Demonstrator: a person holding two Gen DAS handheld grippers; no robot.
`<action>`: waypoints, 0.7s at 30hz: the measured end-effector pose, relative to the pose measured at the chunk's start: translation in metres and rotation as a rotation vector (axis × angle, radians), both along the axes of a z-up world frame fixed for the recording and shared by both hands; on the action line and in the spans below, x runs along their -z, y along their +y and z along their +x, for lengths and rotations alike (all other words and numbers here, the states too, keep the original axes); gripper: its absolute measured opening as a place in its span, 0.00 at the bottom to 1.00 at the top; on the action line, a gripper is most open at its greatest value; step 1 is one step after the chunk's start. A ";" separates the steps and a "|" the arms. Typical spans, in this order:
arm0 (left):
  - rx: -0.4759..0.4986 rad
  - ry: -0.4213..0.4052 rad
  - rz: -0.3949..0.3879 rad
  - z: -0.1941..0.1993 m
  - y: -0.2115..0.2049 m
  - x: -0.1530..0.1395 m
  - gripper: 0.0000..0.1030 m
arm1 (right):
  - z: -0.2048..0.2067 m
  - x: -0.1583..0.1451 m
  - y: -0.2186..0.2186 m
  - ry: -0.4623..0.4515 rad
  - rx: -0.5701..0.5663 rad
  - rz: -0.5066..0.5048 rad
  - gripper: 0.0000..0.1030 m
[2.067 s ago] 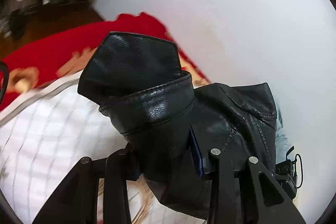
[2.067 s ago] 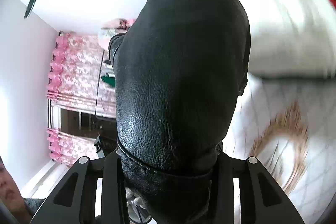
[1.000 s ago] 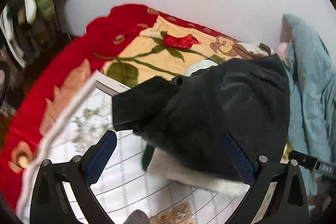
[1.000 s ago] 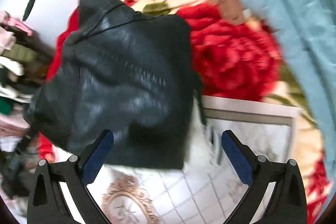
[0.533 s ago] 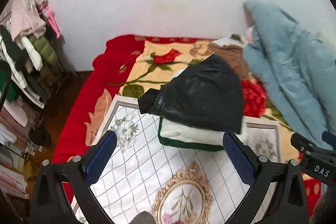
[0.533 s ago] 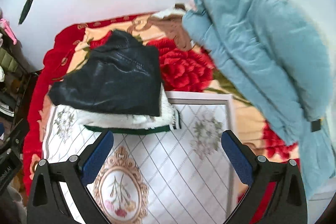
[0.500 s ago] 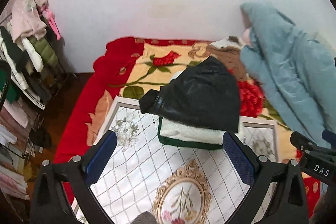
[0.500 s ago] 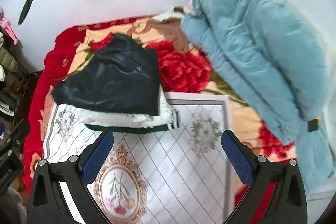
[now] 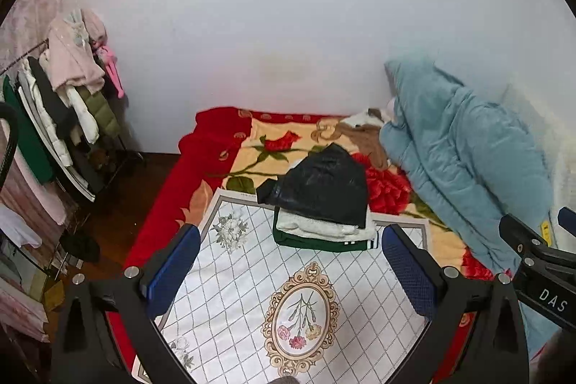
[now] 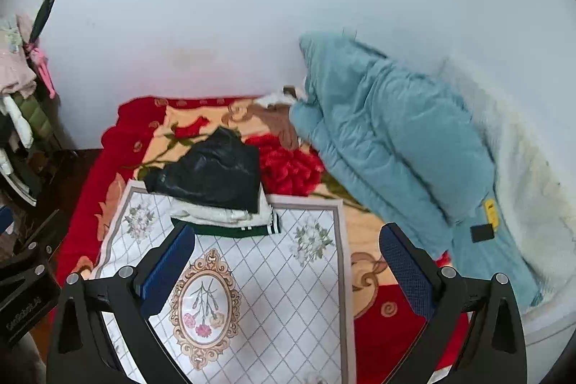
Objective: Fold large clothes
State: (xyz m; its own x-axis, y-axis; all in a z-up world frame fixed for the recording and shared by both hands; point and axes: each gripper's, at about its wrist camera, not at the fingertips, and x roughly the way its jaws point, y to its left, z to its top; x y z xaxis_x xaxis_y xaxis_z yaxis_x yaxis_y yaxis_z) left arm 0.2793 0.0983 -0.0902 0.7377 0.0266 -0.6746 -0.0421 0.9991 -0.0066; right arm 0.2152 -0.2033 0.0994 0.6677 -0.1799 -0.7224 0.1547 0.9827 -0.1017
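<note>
The black leather jacket (image 9: 324,189) now lies folded on top of a small pile: under it is a white fleecy garment (image 9: 324,227), and under that a dark green garment with white stripes (image 9: 316,243). The pile sits at the far edge of the white mat with flower print (image 9: 295,279), which lies on the red rose blanket (image 9: 216,146).

Two seconds ago both tongs were clenched on the jacket and held it in the air; one second ago they let it go over the pile. Now the left gripper (image 9: 288,261) and the right gripper (image 10: 284,261) are both released, wide apart, empty, and pulled back well away from the pile.

I judge this jacket is finished. To the right of the pile, the light blue padded coat (image 10: 388,139) lies unfolded against the wall, probably the next piece.
</note>
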 end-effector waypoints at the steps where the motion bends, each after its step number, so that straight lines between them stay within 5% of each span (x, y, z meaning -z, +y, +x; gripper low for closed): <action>1: 0.000 -0.007 0.000 -0.008 0.000 -0.007 1.00 | -0.010 -0.010 0.000 -0.013 -0.004 -0.001 1.00; 8: -0.004 -0.018 -0.020 -0.045 0.004 -0.032 1.00 | -0.067 -0.059 0.000 -0.074 -0.021 -0.012 1.00; 21: -0.011 -0.033 0.004 -0.080 0.002 -0.050 1.00 | -0.113 -0.091 0.004 -0.109 -0.033 -0.008 1.00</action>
